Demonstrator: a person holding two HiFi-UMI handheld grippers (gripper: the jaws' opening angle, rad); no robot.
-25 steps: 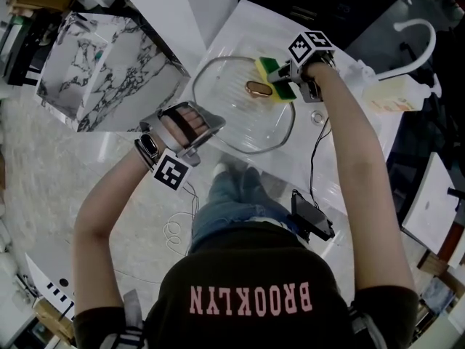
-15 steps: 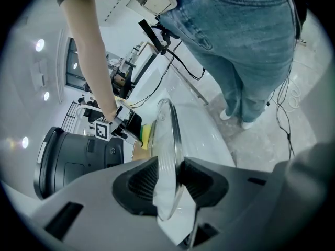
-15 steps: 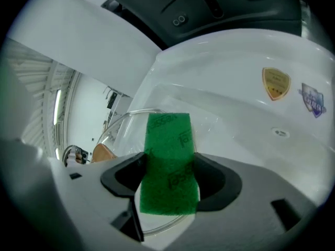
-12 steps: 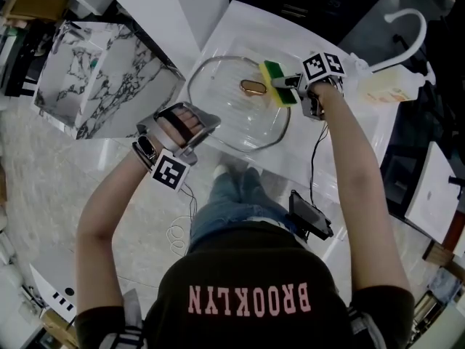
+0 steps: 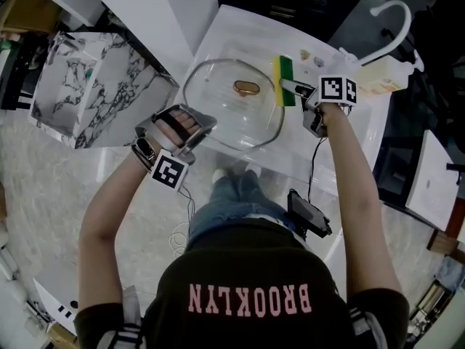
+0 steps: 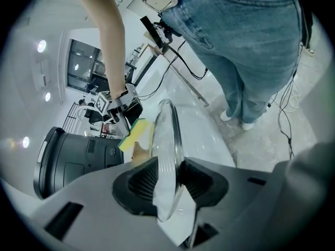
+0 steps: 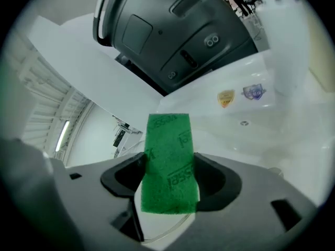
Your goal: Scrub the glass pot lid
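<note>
We've got a marble-patterned box (image 5: 94, 86) just left of the white counter (image 5: 232, 31), and a curved white faucet (image 5: 398, 3) far right with a pale bottle (image 5: 379, 80) near it. There's also a black device (image 5: 309, 214) with a cable at the near edge, plus a big black appliance (image 7: 172, 30) behind the counter.

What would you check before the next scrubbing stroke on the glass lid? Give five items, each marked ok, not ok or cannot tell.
1. Left gripper shut on the rim of the glass pot lid: ok.
2. Right gripper shut on the sponge: ok.
3. Sponge at the lid's edge, within reach of the glass: ok.
4. Sponge pressing on the glass: cannot tell.
5. Sponge apart from the knob: ok.
</note>
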